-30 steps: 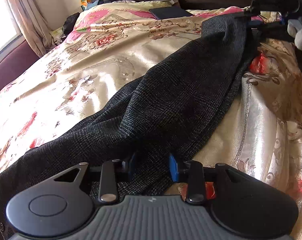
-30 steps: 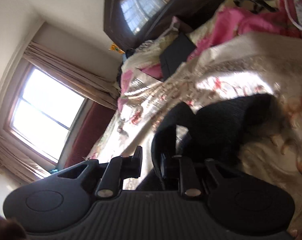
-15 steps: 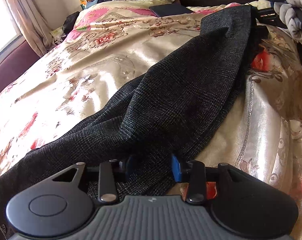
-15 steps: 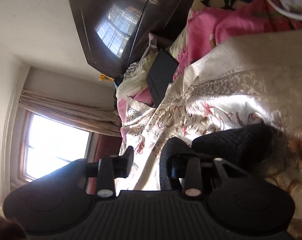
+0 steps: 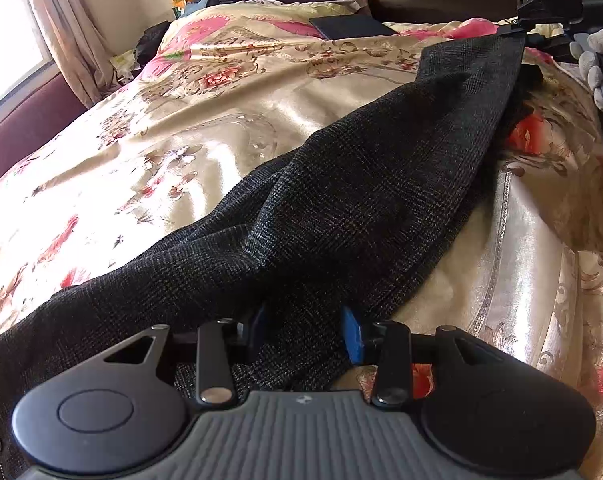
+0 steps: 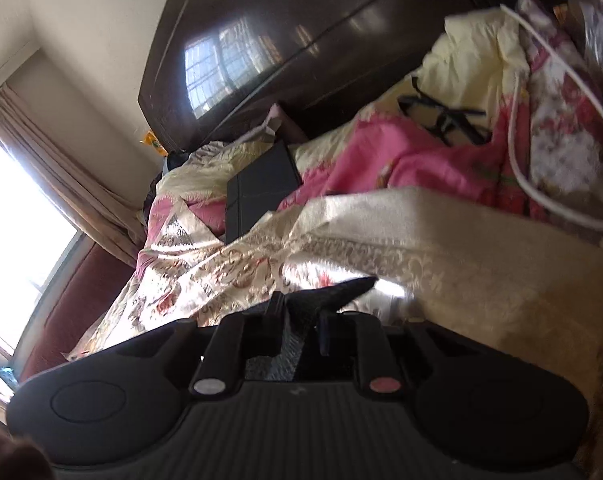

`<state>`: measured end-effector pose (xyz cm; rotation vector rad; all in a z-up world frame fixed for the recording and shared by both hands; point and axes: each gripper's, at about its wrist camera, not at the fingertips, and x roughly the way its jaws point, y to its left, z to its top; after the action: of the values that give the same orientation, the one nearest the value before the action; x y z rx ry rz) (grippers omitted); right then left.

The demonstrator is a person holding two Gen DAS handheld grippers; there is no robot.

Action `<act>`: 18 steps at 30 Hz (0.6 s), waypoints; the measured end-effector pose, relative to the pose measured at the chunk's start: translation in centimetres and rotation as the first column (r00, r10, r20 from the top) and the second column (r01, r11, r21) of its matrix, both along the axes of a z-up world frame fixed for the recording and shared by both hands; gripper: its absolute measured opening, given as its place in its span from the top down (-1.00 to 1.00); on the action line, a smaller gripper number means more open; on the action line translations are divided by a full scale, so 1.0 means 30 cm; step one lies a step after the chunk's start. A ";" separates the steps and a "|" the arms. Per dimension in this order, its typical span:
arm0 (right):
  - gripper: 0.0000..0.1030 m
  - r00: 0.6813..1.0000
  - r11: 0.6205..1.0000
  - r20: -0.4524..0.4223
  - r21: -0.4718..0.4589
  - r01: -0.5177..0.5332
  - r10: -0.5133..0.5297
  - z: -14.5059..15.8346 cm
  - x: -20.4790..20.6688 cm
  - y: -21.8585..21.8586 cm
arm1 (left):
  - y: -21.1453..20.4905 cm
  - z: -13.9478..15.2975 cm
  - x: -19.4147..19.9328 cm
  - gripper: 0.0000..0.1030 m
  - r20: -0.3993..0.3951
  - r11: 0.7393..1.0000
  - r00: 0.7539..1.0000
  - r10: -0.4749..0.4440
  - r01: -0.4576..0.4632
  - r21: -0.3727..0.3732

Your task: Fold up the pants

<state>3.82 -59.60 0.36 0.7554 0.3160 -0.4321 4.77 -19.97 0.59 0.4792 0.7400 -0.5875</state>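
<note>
Left gripper [image 5: 305,326]: matte black body with two rounded lobes, a grey ribbed centre panel, black link bars with silver pivot screws, and blue-padded fingers [image 5: 351,334]. Right gripper [image 6: 299,320]: same build, one pivot screw reddish. Gloved hand [image 5: 597,66]: pale grey knit glove.
</note>
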 end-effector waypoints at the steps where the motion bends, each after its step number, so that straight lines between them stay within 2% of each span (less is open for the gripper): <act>1: 0.58 0.999 1.000 -0.037 -0.026 0.008 -0.009 0.004 0.009 -0.001 | -0.001 -0.002 -0.001 -0.04 0.001 1.000 1.000 0.001 -0.001 -0.001; 3: 0.58 0.995 0.999 -0.102 -0.050 -0.011 0.005 0.000 0.029 -0.008 | 0.000 -0.003 -0.003 -0.04 0.005 1.000 1.000 0.002 -0.002 -0.003; 7: 0.54 0.996 0.999 -0.086 -0.031 -0.008 0.005 -0.010 -0.005 0.000 | 0.007 -0.002 -0.005 -0.04 0.003 1.000 1.000 0.004 -0.004 -0.012; 12: 0.51 0.992 1.000 -0.123 -0.011 0.022 -0.023 -0.021 -0.052 -0.001 | 0.033 -0.003 -0.004 -0.07 -0.010 0.999 1.000 0.008 -0.009 -0.039; 15: 0.37 0.989 0.999 -0.144 -0.031 0.019 -0.023 -0.018 -0.086 0.001 | 0.054 0.002 -0.015 -0.11 -0.012 0.999 1.000 0.013 -0.013 -0.040; 18: 0.37 0.989 0.999 -0.147 -0.025 0.026 -0.029 -0.019 -0.128 0.007 | 0.074 0.004 -0.026 -0.14 -0.019 0.999 1.000 0.021 -0.022 -0.045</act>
<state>-0.02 -59.40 -0.20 0.7071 0.4388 -0.5181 3.99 -17.74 0.72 0.4237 0.7473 -0.5884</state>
